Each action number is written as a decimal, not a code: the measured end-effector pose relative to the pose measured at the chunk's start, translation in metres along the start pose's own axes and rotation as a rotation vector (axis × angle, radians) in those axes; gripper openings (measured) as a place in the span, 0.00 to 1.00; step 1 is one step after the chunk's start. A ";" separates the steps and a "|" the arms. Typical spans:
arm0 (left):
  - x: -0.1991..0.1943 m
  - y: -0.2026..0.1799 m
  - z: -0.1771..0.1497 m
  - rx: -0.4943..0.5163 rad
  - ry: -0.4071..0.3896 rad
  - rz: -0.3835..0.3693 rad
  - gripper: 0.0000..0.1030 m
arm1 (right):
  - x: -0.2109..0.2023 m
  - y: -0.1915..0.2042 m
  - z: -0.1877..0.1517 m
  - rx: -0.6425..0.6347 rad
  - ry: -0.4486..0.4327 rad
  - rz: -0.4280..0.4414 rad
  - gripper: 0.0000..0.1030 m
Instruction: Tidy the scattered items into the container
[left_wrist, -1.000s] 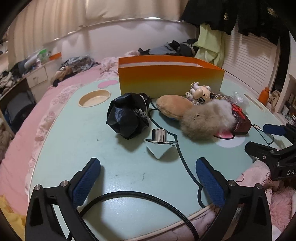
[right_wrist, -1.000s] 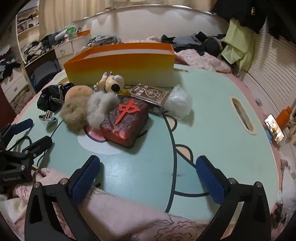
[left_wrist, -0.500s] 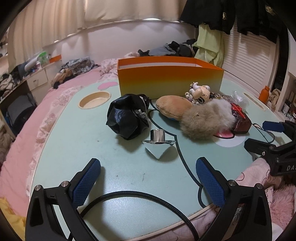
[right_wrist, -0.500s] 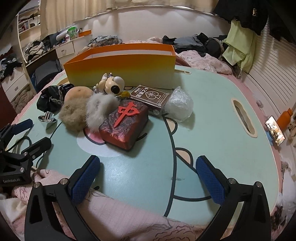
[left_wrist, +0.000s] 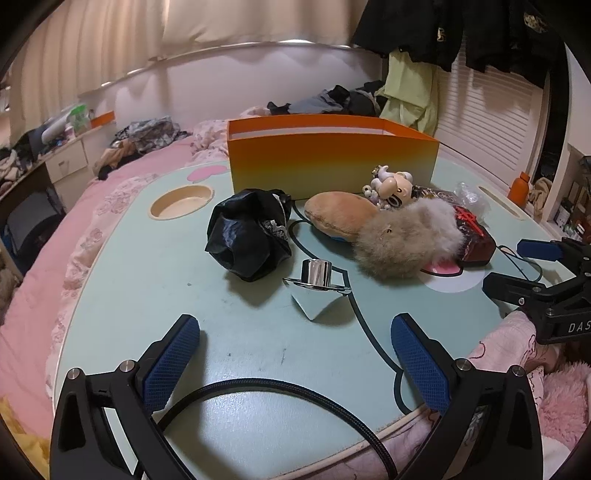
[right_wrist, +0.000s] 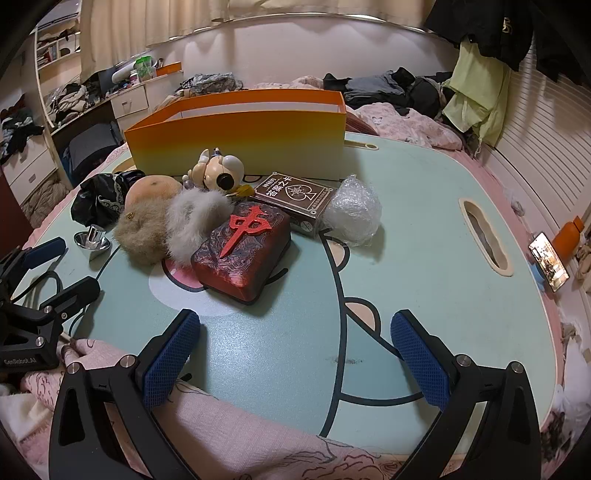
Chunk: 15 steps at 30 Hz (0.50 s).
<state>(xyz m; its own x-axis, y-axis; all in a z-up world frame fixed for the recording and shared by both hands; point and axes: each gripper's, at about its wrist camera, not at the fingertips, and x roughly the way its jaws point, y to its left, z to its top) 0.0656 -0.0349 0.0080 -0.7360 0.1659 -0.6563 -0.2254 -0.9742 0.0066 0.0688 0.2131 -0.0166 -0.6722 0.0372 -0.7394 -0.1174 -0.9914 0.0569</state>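
The tall orange-to-yellow paper box (left_wrist: 332, 162) stands open-topped at the far side of the pale green cartoon-printed surface (left_wrist: 155, 295), and from here I can see nothing inside it, so I judge the tidying has not yet begun. The scattered things lie in a loose cluster just in front of it: a crumpled black plastic bag (left_wrist: 247, 236) on the left, a small shiny chrome knob on a flared base (left_wrist: 316, 275) nearest me, a tan bun-shaped plush (left_wrist: 340, 218) touching a beige-and-grey fur pompom (left_wrist: 402, 240), a cream big-headed figurine (right_wrist: 218, 171) close to the box wall, a dark red block with a raised red character (right_wrist: 243, 251) leaning against the fur, a brown card pack with white lettering (right_wrist: 295, 195) behind it, and a ball of clear bubble wrap (right_wrist: 352, 214) on the right. My left gripper (left_wrist: 295, 363) hovers over the near edge with its blue-padded fingers (left_wrist: 171, 363) spread wide and nothing between them; my right gripper (right_wrist: 295, 360) is just as wide apart and empty, hanging over the pink blanket (right_wrist: 236, 432) at the near rim. I am at the choosing step. The chrome knob lies straight ahead of my left fingers, so I would go forward and lower them around its upright stem; the red block suits my right, though it looks broad for the span.
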 end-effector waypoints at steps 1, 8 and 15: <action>0.000 0.000 0.000 0.001 -0.001 -0.002 1.00 | 0.000 0.000 0.000 0.000 0.000 0.000 1.00; -0.005 -0.004 -0.001 0.005 -0.021 -0.007 0.92 | 0.000 0.000 0.000 0.001 0.000 0.000 1.00; -0.014 0.003 0.005 -0.032 -0.079 -0.065 0.70 | 0.000 0.000 0.000 0.001 -0.001 0.000 1.00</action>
<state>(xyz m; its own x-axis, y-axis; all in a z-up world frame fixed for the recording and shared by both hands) 0.0718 -0.0394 0.0215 -0.7690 0.2394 -0.5927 -0.2549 -0.9652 -0.0592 0.0688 0.2133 -0.0160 -0.6727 0.0375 -0.7390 -0.1186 -0.9913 0.0576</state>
